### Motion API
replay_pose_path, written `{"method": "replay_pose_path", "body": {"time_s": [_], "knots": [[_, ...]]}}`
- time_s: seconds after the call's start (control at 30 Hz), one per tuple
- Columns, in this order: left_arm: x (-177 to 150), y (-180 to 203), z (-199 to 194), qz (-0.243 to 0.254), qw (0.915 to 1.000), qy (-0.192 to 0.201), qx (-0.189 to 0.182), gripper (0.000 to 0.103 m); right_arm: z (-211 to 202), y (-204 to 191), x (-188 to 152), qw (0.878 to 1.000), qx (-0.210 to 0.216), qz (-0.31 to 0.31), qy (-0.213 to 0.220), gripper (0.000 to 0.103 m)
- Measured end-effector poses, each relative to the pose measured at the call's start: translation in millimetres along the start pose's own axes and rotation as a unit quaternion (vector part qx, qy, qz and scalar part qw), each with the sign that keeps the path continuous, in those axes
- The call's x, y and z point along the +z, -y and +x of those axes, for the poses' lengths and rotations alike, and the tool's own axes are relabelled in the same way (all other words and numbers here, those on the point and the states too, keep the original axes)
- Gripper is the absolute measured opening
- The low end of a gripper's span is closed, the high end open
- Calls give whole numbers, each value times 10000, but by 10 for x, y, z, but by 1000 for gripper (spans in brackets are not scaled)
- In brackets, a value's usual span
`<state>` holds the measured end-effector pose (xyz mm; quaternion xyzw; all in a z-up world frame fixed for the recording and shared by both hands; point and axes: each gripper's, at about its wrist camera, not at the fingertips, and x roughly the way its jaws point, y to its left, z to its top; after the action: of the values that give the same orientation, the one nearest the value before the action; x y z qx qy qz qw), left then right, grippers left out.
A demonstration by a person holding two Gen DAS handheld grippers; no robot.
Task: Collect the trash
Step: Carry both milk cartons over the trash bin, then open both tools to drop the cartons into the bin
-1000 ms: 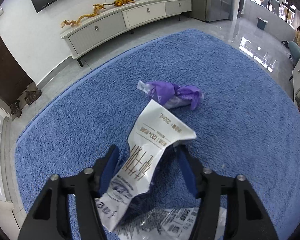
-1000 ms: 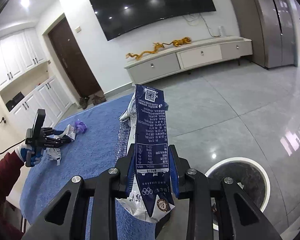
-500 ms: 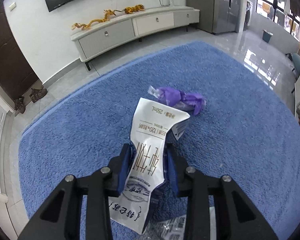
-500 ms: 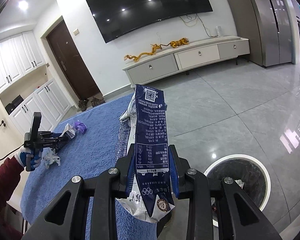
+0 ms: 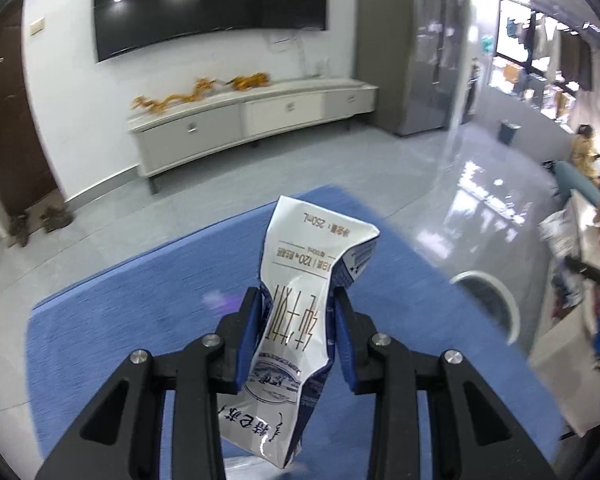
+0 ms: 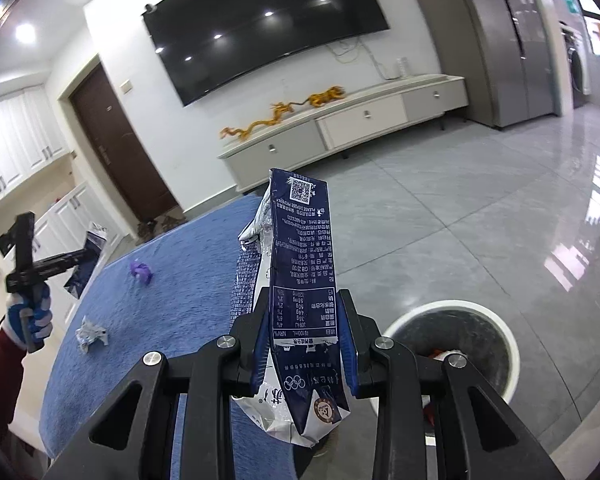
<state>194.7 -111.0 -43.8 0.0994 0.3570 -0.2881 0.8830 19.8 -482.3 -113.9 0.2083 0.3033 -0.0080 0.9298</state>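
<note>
Both hands are loaded right now: the left gripper [image 5: 295,322] has just finished clamping down on a crumpled white milk carton [image 5: 300,320], which sits pinched between its jaws clear of the blue rug [image 5: 120,320], and the right gripper [image 6: 305,334] is clenched on a flattened dark-blue carton [image 6: 300,276] sticking up past its tips. So I'd call this the carry-to-bin step, 2 pieces grabbed. Next up is swinging each over the white bin [image 6: 500,322] just right of the right jaws and letting go, then the purple wrapper [image 6: 140,271] and crumpled scrap [image 6: 91,334] further out.
</note>
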Motion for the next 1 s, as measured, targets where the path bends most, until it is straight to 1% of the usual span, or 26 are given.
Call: {"method": "replay_pose_path", "body": {"time_s": [0.07, 0.1, 0.13, 0.17, 0.27, 0.4, 0.5, 0.53, 0.63, 0.77, 0.83, 0.87, 0.9, 0.93, 1.0], "knots": [[110, 303, 42, 36, 9995, 37, -314, 33, -63, 123, -15, 9998, -156, 135, 47, 30], [179, 504, 80, 36, 9985, 39, -551, 33, -89, 187, -24, 9995, -261, 190, 53, 30], [211, 628, 111, 43, 9977, 31, -680, 33, -124, 272, -44, 9989, -374, 277, 48, 30], [272, 832, 168, 67, 9962, 10, -868, 33, -140, 353, -59, 9982, -459, 374, 38, 30], [398, 1283, 353, 89, 9927, -79, -1203, 33, -147, 580, -101, 9953, -767, 597, -48, 30], [521, 1984, 701, 113, 9863, -332, -1609, 33, -91, 912, -154, 9895, -1091, 937, -161, 30], [564, 2321, 974, 31, 9829, -546, -1757, 33, 9, 1130, -183, 9839, -1353, 1132, -280, 30], [559, 2472, 1057, -5, 9820, -615, -1785, 34, 31, 1169, -182, 9829, -1397, 1159, -313, 30], [546, 2761, 1329, -96, 9778, -824, -1925, 34, 189, 1293, -169, 9792, -1587, 1178, -456, 31], [496, 3086, 1578, -64, 9757, -980, -1957, 34, 366, 1380, -195, 9764, -1685, 1229, -554, 31], [484, 3236, 1703, -30, 9748, -1058, -1964, 35, 453, 1415, -213, 9751, -1727, 1251, -601, 34], [483, 3265, 1745, -16, 9745, -1089, -1962, 39, 492, 1427, -218, 9745, -1745, 1265, -625, 34], [484, 3304, 1777, -14, 9743, -1115, -1956, 46, 539, 1438, -235, 9740, -1752, 1278, -661, 46], [484, 3310, 1779, -27, 9743, -1107, -1960, 48, 563, 1448, -248, 9732, -1773, 1298, -677, 59], [474, 3302, 1714, 6, 9750, -1028, -1970, 50, 583, 1454, -261, 9720, -1826, 1309, -688, 60]]}}
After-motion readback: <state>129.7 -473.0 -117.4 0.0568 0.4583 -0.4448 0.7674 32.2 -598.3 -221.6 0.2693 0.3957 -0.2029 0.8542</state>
